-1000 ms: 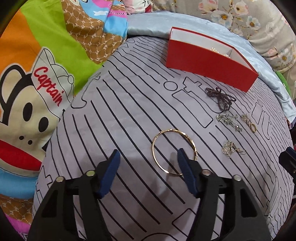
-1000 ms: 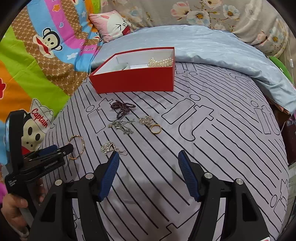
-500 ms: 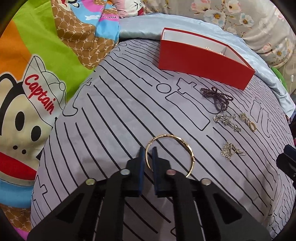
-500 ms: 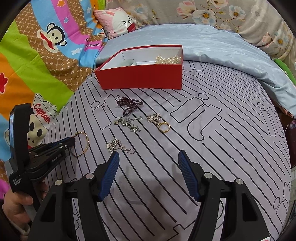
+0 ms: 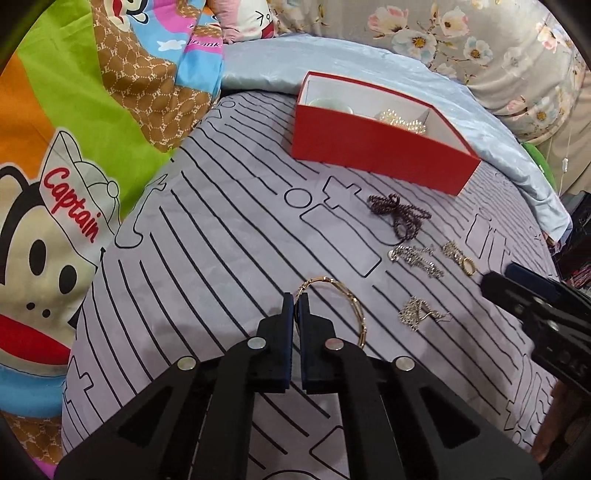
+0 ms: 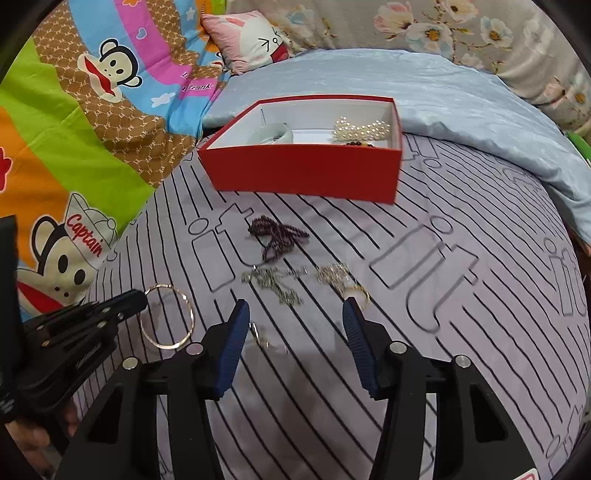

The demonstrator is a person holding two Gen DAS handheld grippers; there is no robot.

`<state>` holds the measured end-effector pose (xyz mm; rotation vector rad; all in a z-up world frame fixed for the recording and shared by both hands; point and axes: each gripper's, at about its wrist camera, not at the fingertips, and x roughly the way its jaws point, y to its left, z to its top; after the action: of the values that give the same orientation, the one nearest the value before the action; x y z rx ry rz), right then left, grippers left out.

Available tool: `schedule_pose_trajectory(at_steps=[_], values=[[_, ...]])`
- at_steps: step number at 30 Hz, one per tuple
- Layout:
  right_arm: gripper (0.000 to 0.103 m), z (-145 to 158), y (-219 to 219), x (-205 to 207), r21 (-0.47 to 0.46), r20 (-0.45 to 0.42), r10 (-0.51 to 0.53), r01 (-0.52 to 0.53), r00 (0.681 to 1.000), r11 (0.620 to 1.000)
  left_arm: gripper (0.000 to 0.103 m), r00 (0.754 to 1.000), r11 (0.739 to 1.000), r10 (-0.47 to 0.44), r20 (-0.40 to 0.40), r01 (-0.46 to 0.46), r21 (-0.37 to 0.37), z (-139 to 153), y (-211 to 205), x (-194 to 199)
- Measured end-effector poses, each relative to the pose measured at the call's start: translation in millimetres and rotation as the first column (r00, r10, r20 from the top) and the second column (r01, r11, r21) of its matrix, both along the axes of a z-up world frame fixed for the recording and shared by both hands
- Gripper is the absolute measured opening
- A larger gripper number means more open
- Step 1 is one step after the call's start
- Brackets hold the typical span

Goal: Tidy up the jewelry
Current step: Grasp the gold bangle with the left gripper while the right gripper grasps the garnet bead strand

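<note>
Striped bedsheet [image 5: 229, 236] carries the red box [image 5: 376, 147] near its far edge, pearls [image 6: 364, 129] already inside. Left gripper [image 5: 295, 301] pinches the bangle [image 5: 351, 302]; right gripper [image 6: 293, 317] gapes empty. Four pieces wait.

Bed with grey black-striped sheet [image 6: 461, 236]. Behind sheet: pale blue satin quilt [image 6: 443, 96], then grey floral fabric [image 6: 461, 29]. Left of sheet: bright cartoon monkey blanket [image 6: 74, 147]. Pink cartoon pillow [image 6: 251, 40] at blanket's far edge.
</note>
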<state>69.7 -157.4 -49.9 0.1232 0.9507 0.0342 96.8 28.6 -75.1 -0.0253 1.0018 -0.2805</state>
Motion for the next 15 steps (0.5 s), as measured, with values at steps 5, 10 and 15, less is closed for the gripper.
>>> schedule_pose_trajectory(at_steps=[5, 10, 15], values=[[0.043, -7, 9, 30, -0.003, -0.004, 0.033, -0.033, 0.999, 0.999, 0.002, 1.000, 1.000, 0.006, 0.012, -0.006, -0.010, 7, 1, 3], [0.035, -17, 14, 53, -0.003, -0.027, 0.055, -0.055, 0.998, 0.998, 0.002, 1.000, 1.000, 0.010, 0.012, -0.009, -0.010, 8, 3, 9], [0.026, -26, 14, 66, 0.016, -0.045, 0.060, -0.059, 0.997, 0.998, 0.002, 1.000, 1.000, 0.007, 0.009, -0.007, -0.006, 6, 3, 14]])
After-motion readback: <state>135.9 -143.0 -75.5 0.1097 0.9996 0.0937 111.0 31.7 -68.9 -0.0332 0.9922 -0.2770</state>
